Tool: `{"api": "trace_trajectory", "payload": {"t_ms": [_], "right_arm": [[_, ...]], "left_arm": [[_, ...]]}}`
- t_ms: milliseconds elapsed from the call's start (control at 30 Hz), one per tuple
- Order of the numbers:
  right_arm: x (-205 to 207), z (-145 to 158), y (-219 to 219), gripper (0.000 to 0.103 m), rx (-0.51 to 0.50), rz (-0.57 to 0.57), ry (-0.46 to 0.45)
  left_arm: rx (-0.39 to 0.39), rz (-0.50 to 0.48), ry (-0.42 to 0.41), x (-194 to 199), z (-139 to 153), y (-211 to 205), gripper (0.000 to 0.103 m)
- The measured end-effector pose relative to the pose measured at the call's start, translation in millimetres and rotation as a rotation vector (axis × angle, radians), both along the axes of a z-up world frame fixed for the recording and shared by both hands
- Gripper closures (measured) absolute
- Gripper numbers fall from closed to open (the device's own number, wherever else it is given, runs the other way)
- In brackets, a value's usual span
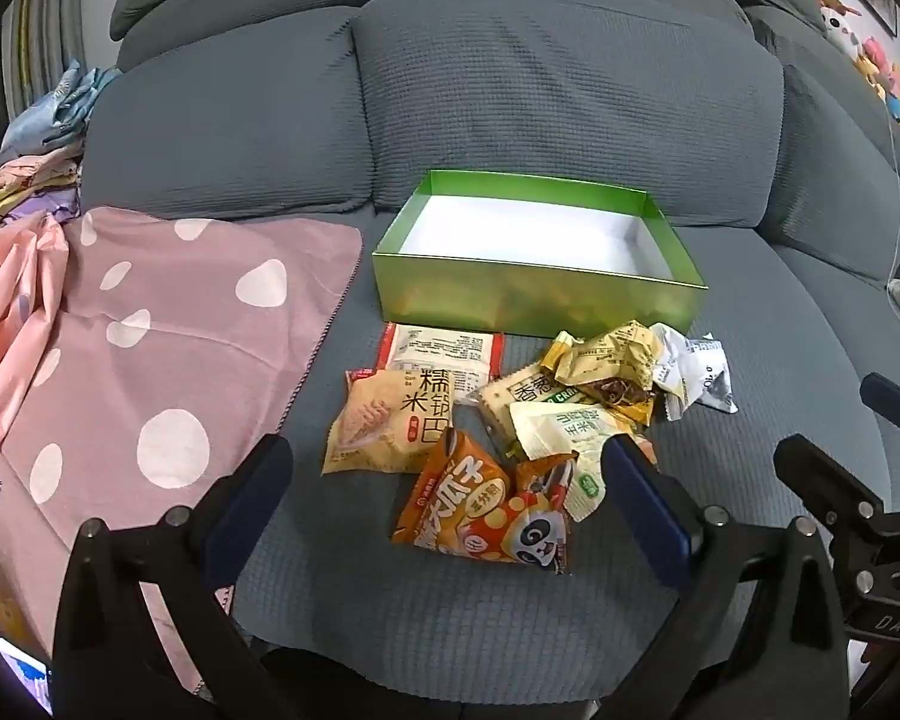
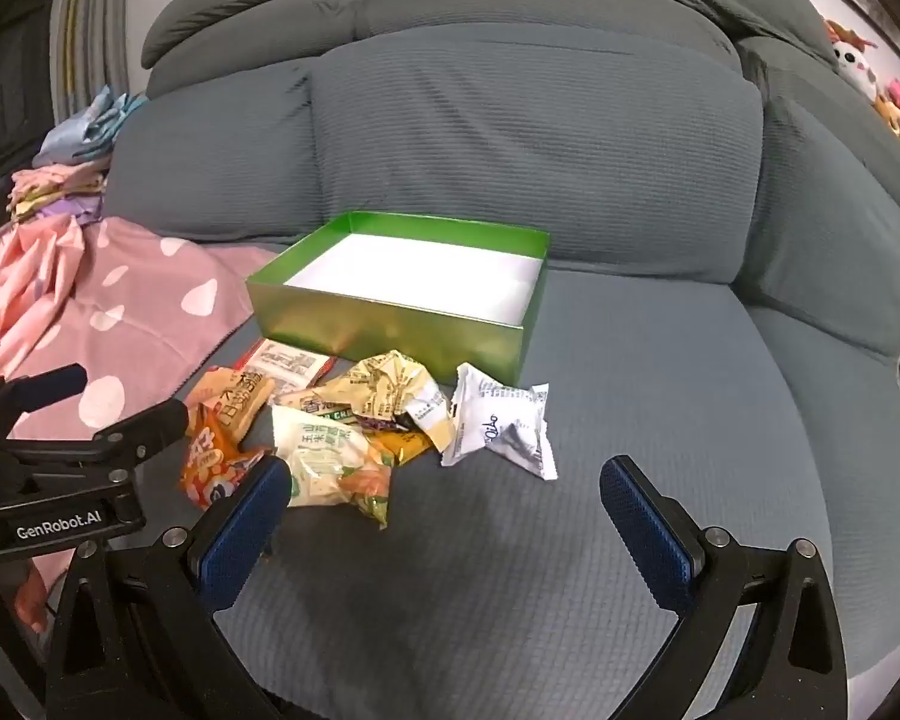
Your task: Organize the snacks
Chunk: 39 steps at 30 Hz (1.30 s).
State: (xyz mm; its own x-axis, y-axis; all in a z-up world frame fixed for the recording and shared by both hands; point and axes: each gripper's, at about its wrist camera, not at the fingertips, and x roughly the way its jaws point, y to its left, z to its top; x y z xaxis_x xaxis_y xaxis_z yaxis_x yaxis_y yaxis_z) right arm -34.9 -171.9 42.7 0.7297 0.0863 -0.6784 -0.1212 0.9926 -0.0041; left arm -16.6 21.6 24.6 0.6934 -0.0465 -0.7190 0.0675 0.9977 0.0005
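Note:
An open green box (image 1: 534,300) (image 2: 390,330) with a white, empty inside stands on the grey sofa seat. In front of it lies a pile of snack packets: an orange panda packet (image 1: 480,510) (image 2: 213,468), a beige rice-cracker packet (image 1: 390,420), a red-edged packet (image 1: 438,348), a green-white packet (image 1: 570,432) (image 2: 330,462), a crumpled yellow packet (image 1: 612,366) (image 2: 390,390) and a white packet (image 1: 696,378) (image 2: 498,426). My left gripper (image 1: 444,480) is open, low over the orange packet. My right gripper (image 2: 444,492) is open, just short of the pile.
A pink polka-dot cloth (image 1: 150,348) (image 2: 120,312) covers the seat on the left, with folded clothes (image 1: 36,150) behind it. Sofa back cushions (image 1: 540,90) rise behind the box. Plush toys (image 2: 888,102) sit at the far right.

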Motion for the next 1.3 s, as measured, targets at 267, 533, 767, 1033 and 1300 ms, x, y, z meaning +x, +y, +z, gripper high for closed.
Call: {"api": "trace_trajectory", "payload": {"t_ms": [267, 533, 767, 1033, 1300], "right_arm": [[3, -3, -1, 0.001, -0.002, 0.001, -0.003], [2, -5, 5, 0.001, 0.002, 0.001, -0.015], [1, -1, -3, 0.001, 0.015, -0.002, -0.045], [-1, 3, -4, 0.001, 0.027, -0.004, -0.074], [-2, 2, -5, 0.001, 0.021, -0.003, -0.054]], "left_arm": [[0.001, -0.006, -0.001, 3, 2, -4, 0.0], [0.009, -0.011, -0.009, 4, 5, -6, 0.0], [0.012, -0.017, -0.019, 2, 9, -8, 0.0], [0.012, -0.02, -0.025, -1, 11, -9, 0.0], [0.016, -0.024, -0.027, -3, 12, -12, 0.0]]}}
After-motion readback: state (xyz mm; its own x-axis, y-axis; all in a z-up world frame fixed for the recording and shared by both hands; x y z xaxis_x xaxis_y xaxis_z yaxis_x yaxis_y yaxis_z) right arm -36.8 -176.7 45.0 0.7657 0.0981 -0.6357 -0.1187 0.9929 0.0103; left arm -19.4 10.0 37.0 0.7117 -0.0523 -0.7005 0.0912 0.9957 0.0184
